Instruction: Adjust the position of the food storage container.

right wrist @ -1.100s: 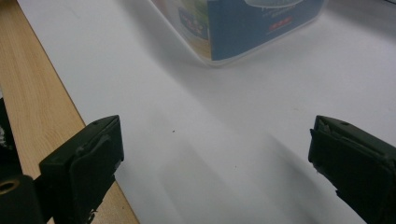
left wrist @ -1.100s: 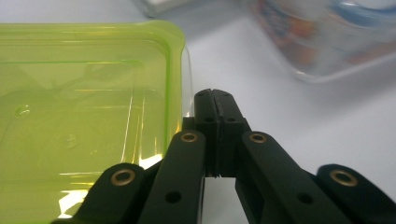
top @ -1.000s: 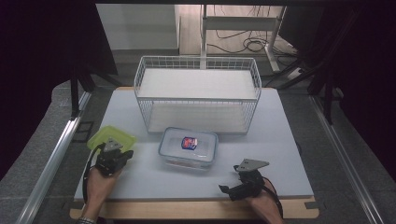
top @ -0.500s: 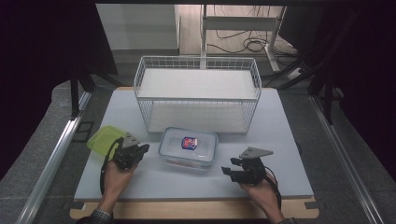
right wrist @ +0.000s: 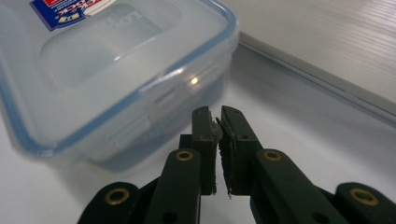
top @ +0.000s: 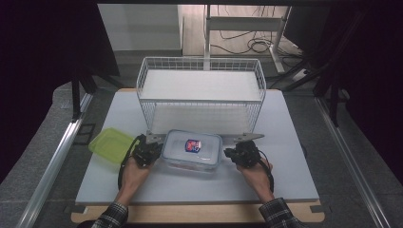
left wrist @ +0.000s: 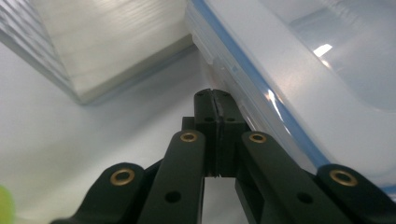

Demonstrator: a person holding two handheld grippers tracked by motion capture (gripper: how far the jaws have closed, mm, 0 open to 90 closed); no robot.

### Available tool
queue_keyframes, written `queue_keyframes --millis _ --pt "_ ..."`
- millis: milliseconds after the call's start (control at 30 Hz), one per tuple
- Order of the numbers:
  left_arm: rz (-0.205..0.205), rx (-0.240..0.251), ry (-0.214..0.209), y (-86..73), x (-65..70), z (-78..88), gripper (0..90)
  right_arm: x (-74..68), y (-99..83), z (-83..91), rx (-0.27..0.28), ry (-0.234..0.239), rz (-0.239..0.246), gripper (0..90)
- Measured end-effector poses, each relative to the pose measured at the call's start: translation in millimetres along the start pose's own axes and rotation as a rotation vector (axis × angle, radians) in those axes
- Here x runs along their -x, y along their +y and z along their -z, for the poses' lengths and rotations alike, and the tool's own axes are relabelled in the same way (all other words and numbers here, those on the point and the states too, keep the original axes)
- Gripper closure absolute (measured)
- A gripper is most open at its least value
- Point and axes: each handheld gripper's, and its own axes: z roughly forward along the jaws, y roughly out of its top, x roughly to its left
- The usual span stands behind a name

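A clear lidded food box [top: 192, 151] with a blue seal and a red-and-blue sticker sits near the table's front, just before the wire rack. My left gripper [top: 151, 153] is at the box's left end, jaws shut and empty; in the left gripper view its tip [left wrist: 215, 95] lies beside the box's side clip [left wrist: 243, 79]. My right gripper [top: 236, 154] is at the box's right end. Its jaws have just been closing and now stand shut with nothing between them; its tip [right wrist: 215, 115] is just short of the box [right wrist: 112, 70] and its clip.
A white wire rack [top: 202, 95] with a shelf stands behind the box. A flat lime-green lid [top: 110, 144] lies on the table to the left of my left hand. The grey-white table top [top: 285, 180] ends at a wooden front edge.
Both hands have moved inward to the two ends of the box. The left one left the green lid behind. The right gripper's jaws went from open to shut.
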Motion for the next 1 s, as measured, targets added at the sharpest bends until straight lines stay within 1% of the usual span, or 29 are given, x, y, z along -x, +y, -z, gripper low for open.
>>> queue_keyframes --millis 67,133,167,233,267,300,333,367,433,467,533,567,667,733,800,833,867,900,933,967,1000 --pt "-0.008 -0.011 0.008 0.2 6.7 1.2 90.0 -2.7 -1.0 -2.2 -0.017 -0.017 0.036 84.3" --pt "-0.007 -0.013 0.002 0.1 8.9 1.8 90.0 -2.6 -1.8 -1.0 -0.019 -0.016 0.031 84.9" --pt "0.007 -0.006 -0.018 -1.4 13.6 3.1 90.0 0.8 -4.4 2.9 -0.018 -0.006 0.028 85.3" --pt "0.008 -0.012 -0.032 -2.6 18.6 5.5 90.0 2.9 -7.5 6.0 -0.023 0.003 0.014 85.6" --pt "0.008 -0.012 -0.032 -2.6 18.6 5.5 90.0 2.9 -7.5 6.0 -0.023 0.003 0.014 85.6" --pt "0.006 -0.015 -0.038 -3.5 21.5 6.9 90.0 3.9 -9.3 7.9 -0.02 0.013 0.005 86.3" --pt "0.001 -0.015 -0.041 -4.4 23.9 8.1 90.0 4.7 -11.0 9.7 -0.019 0.017 0.005 86.6" --pt "0.002 -0.017 -0.054 -5.9 28.4 10.3 90.0 4.6 -13.5 13.6 -0.024 0.02 0.014 88.1" --pt "-0.004 -0.02 -0.06 -7.2 32.3 12.3 90.0 3.7 -16.0 17.0 -0.027 0.016 0.023 89.3" --pt "-0.01 -0.026 -0.064 -7.8 33.4 13.6 90.0 3.3 -17.1 18.5 -0.029 0.021 0.025 89.5" --pt "-0.007 -0.026 -0.07 -8.6 34.9 14.4 90.0 2.9 -18.1 20.0 -0.032 0.02 0.029 89.6" --pt "-0.012 -0.029 -0.077 -9.7 37.0 16.2 90.0 1.1 -20.1 22.5 -0.035 0.013 0.038 89.7" --pt "-0.02 -0.032 -0.081 -11.2 39.7 18.5 90.0 -0.4 -21.2 24.1 -0.04 0.007 0.045 89.7" --pt "-0.02 -0.035 -0.092 -13.1 43.6 21.3 90.0 -2.2 -22.5 26.1 -0.046 -0.011 0.062 89.7" --pt "-0.024 -0.036 -0.094 -13.4 44.0 21.9 90.0 -2.1 -22.8 26.4 -0.046 -0.012 0.062 89.7" --pt "-0.027 -0.037 -0.102 -13.6 43.5 22.4 90.0 -1.3 -23.7 27.1 -0.046 0.001 0.05 89.5" --pt "-0.019 -0.037 -0.133 -13.9 39.5 24.1 90.0 -0.6 -23.8 27.7 -0.049 0.008 0.046 87.9" --pt "-0.019 -0.037 -0.133 -13.9 39.5 24.1 89.9 -0.6 -23.8 27.7 -0.049 0.008 0.046 87.9" --pt "-0.016 -0.03 -0.118 -14.2 37.4 25.5 87.0 1.1 -23.9 29.7 -0.052 0.008 0.042 81.7" --pt "-0.024 -0.031 -0.096 -14.1 36.0 26.1 87.0 1.1 -23.9 29.7 -0.052 0.008 0.042 81.7" --pt "-0.036 -0.032 -0.057 -15.1 31.8 27.7 77.5 4.5 -24.9 31.7 -0.037 0.012 0.031 76.5"
